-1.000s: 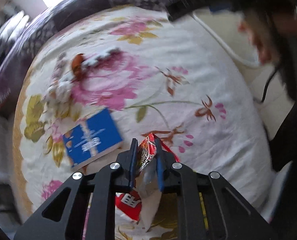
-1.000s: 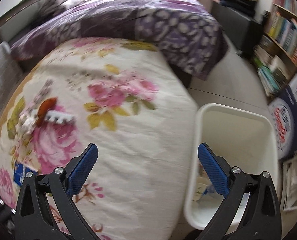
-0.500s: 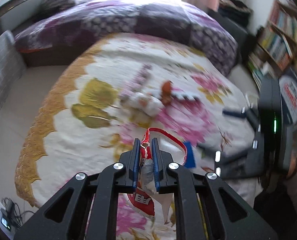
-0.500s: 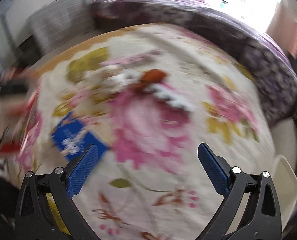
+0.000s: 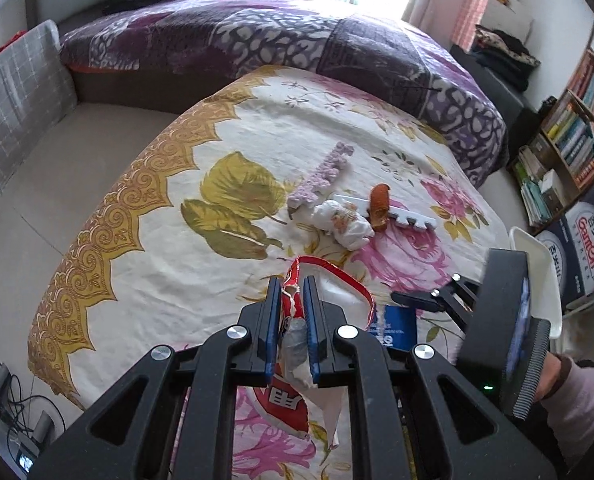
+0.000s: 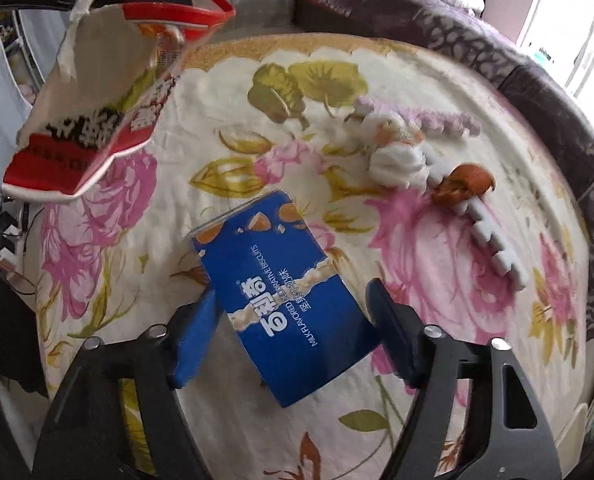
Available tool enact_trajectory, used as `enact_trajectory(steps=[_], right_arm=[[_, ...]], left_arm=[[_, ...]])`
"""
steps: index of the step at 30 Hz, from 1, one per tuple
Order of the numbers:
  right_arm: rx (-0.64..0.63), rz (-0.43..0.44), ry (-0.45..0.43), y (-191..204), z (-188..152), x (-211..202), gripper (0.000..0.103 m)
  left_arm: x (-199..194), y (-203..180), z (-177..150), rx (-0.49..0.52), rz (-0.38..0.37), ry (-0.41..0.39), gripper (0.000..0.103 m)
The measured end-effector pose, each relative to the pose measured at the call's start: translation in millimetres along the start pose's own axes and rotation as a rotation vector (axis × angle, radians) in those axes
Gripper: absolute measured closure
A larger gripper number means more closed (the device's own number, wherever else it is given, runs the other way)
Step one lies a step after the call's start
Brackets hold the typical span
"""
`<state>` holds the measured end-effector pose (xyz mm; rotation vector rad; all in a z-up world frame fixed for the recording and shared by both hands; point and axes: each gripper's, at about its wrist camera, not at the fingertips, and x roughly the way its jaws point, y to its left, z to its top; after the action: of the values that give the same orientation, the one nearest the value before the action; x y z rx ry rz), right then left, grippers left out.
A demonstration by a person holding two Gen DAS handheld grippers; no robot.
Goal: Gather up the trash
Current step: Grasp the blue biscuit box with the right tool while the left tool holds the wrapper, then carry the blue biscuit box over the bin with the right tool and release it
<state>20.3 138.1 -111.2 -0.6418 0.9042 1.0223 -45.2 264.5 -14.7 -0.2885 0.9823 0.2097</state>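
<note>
Left gripper (image 5: 289,320) clenching a torn red snack wrapper (image 5: 293,360) above the bed (image 5: 145,240), right gripper (image 6: 293,328) spreading released fingers astride a blue box (image 6: 285,300) — reading "MILK FLAVORED".

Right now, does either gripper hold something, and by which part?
The left gripper holds the red snack bag by its torn top edge. The right gripper holds nothing; its open fingers straddle the blue box.

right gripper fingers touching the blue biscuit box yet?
Cannot tell. In the right wrist view the right gripper straddles the blue biscuit box, jaws open; the box hides the left finger's edge, so neither contact nor gap shows.
</note>
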Motion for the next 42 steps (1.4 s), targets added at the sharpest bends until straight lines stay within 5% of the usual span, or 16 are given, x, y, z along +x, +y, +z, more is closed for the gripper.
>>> enact_trajectory(steps=[9, 20, 31, 42], right_arm=[[0.175, -0.080, -0.110, -24.2, 5.7, -29.0, 0.048], [0.433, -0.251, -0.246, -65.4, -1.9, -87.1, 0.048], [0.630, -0.400, -0.252, -105.0, -22.1, -109.0, 0.048], [0.727, -0.464, -0.246, -137.0, -47.0, -123.3, 0.048]], left_arm=[[-1.3, -1.4, 13.9, -0.051, 0.066, -0.080, 0.091], [-4.2, -49.3, 34.3, -0.015, 0.182, -0.227, 0.091], [12.0, -110.4, 39.5, 0.063, 0.218, -0.304, 0.091], [27.6, -159.2, 41.5, 0.140, 0.170, -0.298, 0.091]])
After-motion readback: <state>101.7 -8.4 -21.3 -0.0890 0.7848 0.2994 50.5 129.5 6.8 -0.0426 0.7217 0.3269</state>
